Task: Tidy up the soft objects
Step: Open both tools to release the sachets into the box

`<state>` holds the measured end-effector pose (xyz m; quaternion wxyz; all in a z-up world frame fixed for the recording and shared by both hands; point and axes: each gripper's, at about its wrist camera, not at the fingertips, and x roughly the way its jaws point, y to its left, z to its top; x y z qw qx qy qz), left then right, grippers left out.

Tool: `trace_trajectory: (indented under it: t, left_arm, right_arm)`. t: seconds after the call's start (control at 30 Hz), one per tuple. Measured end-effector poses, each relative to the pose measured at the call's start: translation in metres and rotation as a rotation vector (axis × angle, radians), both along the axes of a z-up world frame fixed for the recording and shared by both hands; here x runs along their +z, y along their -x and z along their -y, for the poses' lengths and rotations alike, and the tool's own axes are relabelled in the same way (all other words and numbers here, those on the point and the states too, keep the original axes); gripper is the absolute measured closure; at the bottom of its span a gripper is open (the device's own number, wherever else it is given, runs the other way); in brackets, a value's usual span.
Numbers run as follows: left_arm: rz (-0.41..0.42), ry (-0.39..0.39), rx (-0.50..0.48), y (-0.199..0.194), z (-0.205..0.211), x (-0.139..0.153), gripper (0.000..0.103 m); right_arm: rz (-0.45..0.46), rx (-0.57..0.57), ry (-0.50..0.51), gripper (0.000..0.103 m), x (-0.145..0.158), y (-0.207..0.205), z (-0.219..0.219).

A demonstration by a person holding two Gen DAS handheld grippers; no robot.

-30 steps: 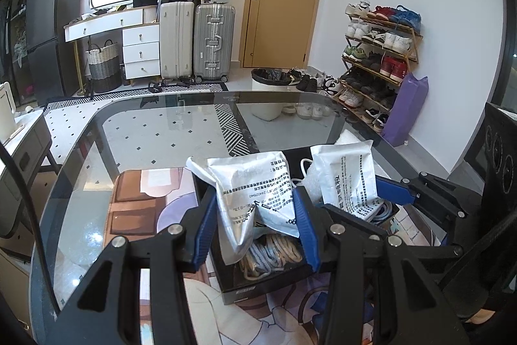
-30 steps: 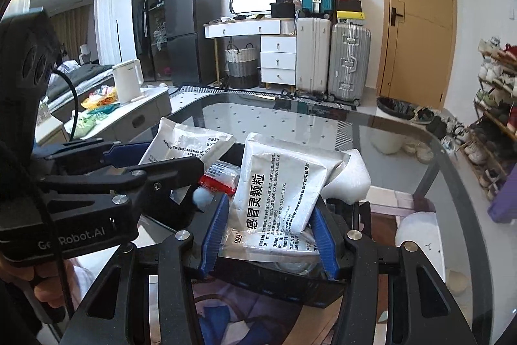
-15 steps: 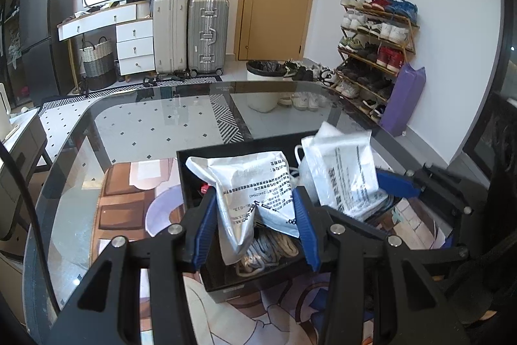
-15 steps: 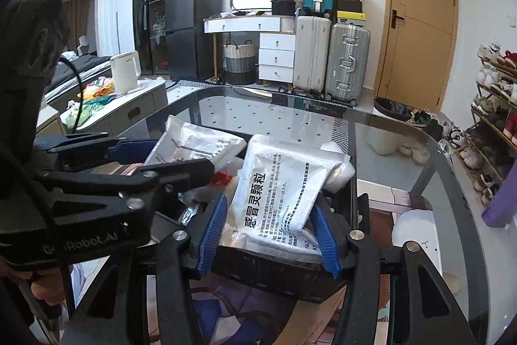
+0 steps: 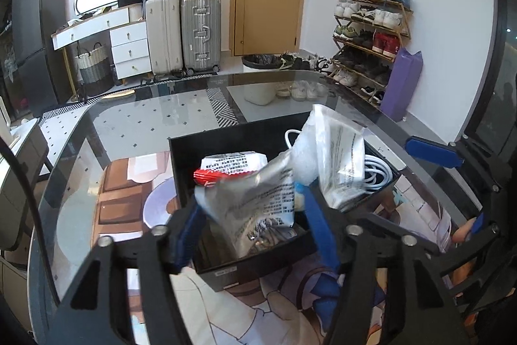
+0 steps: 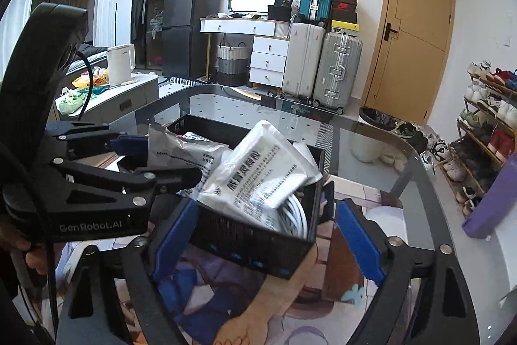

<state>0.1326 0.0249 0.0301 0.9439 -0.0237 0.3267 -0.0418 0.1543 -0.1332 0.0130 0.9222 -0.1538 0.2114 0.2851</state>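
A black box [image 5: 232,272] stands on the glass table. My left gripper [image 5: 253,231] hangs over its near wall with jaws opening. A silver printed pouch [image 5: 255,202] sags between the blue pads, which stand off its sides, and its lower end is down in the box. My right gripper [image 6: 268,240] is opening wide in front of the box [image 6: 245,244], nothing between its fingers. A white pouch [image 6: 268,173] lies loose in the box on a coiled white cable [image 6: 295,215]. In the left wrist view this pouch [image 5: 336,157] leans against the right wall.
A red-edged packet [image 5: 226,173] and more cable [image 5: 376,173] lie in the box. A cartoon-print mat [image 6: 232,296] shows under the glass. A hand [image 6: 19,244] holds the left gripper [image 6: 161,157]. Suitcases [image 5: 200,34], a shoe rack [image 5: 371,34] and a kettle [image 6: 121,63] stand beyond.
Both grippers went from shut on their pouches to open. The silver pouch slid lower into the box. The white pouch fell out of the right gripper onto the cable coil.
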Motion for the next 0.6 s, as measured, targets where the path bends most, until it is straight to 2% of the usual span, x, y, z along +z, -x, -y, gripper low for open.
trace_trajectory:
  t: [0.13,0.33,0.43,0.6]
  left_arm:
    - [0.020,-0.016,-0.018,0.008,0.001,0.004,0.022]
    - [0.033,-0.044,-0.029,0.024,0.003,0.006,0.019]
    - [0.051,-0.059,0.008,0.033,0.000,0.005,0.001]
    - [0.078,-0.022,0.044,0.043,-0.011,0.004,0.000]
  right_arm:
    - [-0.006,-0.006,-0.042,0.003,0.001,0.001,0.013]
    - [-0.027,-0.012,-0.110,0.001,0.004,0.000,0.028]
    - [-0.029,-0.009,-0.123,0.001,0.005,0.003,0.033]
    - [-0.021,0.011,-0.140,0.001,0.002,0.014,0.035]
